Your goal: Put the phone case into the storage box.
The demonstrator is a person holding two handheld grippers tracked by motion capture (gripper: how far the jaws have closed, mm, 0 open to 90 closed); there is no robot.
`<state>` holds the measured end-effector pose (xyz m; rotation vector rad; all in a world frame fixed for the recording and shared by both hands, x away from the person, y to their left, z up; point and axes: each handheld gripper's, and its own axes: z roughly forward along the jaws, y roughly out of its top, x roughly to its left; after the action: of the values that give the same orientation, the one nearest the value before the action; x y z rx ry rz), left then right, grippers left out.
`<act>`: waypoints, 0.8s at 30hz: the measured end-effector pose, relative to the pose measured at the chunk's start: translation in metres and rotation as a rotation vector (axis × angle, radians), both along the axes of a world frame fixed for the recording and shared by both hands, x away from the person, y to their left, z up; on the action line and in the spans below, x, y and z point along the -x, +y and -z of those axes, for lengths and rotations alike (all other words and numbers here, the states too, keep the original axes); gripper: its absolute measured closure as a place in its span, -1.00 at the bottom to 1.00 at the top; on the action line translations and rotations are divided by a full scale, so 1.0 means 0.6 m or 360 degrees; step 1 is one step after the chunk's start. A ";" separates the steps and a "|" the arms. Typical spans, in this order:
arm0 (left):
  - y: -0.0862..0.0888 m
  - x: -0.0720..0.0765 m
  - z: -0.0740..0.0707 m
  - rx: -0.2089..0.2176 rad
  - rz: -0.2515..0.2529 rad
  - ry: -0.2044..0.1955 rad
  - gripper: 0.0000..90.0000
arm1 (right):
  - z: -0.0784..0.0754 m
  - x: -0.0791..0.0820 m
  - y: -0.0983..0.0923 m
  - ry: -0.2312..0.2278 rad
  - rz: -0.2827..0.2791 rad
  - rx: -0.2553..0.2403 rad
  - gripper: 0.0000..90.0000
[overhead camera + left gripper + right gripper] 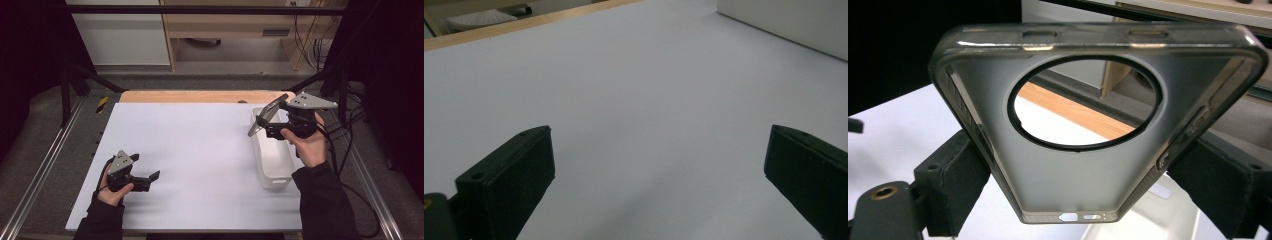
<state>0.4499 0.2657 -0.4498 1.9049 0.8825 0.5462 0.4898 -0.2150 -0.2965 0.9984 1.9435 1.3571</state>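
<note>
White board [200, 160] is spread over most of the table, and everything else is placed here relative to the bin. A long translucent plastic bin [274, 165] is set lengthwise at the board's right edge, and it appears empty as far as can be seen from above.

Directly above the far end of the bin, the right gripper [272, 125] is held up off the table in the person's right hand [307, 145]. A smoky, see-through phone case [1088, 130] is clamped between its jaws, which are pressed against the case's two long sides. The case is seen tilted in the high view [267, 114], with one end raised. Through the large round camera cut-out, the board and the wooden table edge are visible in the right gripper view, and a corner of the bin is seen just below the case.

Well to the left of the bin, near the front of the board, the left gripper [150, 179] is rested low with its jaws spread wide and nothing between them; bare board is seen ahead of it [654, 200].

The case is judged to be already picked up and carried over the bin. Lowering it inside and letting go appear to be what is left; it is not yet in the bin.
</note>
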 end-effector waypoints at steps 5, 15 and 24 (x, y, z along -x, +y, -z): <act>0.000 0.000 0.000 -0.0002 0.0004 0.0002 -1.00 | 0.001 -0.012 -0.002 0.0011 0.0057 -0.0001 -0.74; -0.001 -0.001 0.001 -0.0004 0.0009 0.0008 -1.00 | 0.002 -0.034 -0.006 0.0037 0.0191 -0.0018 -0.74; -0.002 -0.002 0.003 -0.0009 0.0018 0.0012 -1.00 | 0.006 -0.056 -0.004 0.0055 0.0289 -0.0006 -0.74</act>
<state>0.4509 0.2642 -0.4514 1.9170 0.8751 0.5356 0.5236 -0.2173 -0.3001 1.1765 1.8263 1.2498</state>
